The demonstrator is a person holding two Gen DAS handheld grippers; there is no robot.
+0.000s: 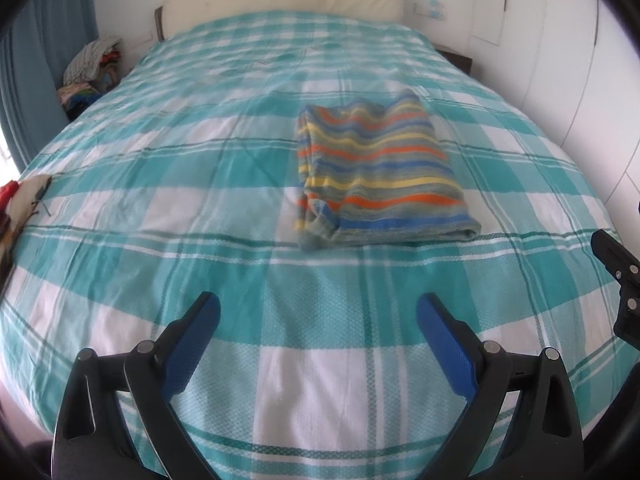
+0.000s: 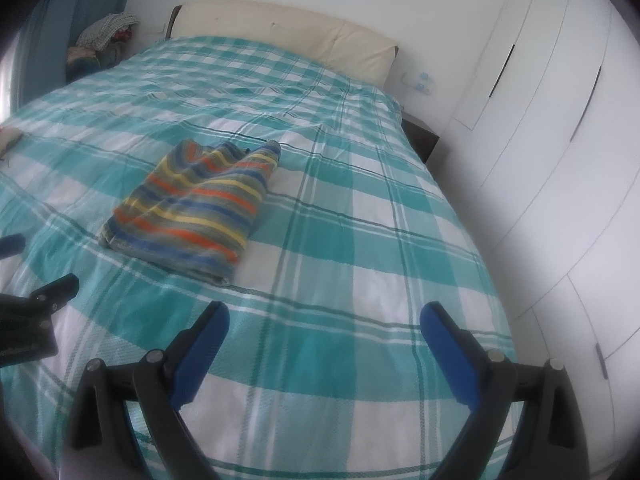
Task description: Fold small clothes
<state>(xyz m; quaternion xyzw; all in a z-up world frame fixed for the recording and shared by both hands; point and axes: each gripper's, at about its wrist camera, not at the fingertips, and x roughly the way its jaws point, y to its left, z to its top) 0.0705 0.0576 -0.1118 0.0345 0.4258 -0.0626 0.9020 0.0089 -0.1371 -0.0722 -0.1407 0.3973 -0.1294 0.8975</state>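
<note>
A folded striped garment point(image 1: 380, 172) in orange, yellow, blue and grey lies flat on the teal-and-white checked bedspread point(image 1: 180, 200), a little right of the bed's middle. My left gripper point(image 1: 318, 310) hovers open over the bedspread, short of the garment, with nothing between its blue pads. In the right wrist view the same garment point(image 2: 196, 208) lies ahead and to the left. My right gripper point(image 2: 324, 318) is open too, empty, and well clear of the cloth. The other gripper's black tip point(image 2: 52, 292) shows at the left edge.
A cream headboard point(image 1: 280, 0) closes the far end of the bed. A pile of clothes point(image 1: 90, 76) sits beside the bed at the far left, and a colourful cloth point(image 1: 20, 200) lies at the left edge. White wardrobe doors point(image 2: 560, 160) run along the right side.
</note>
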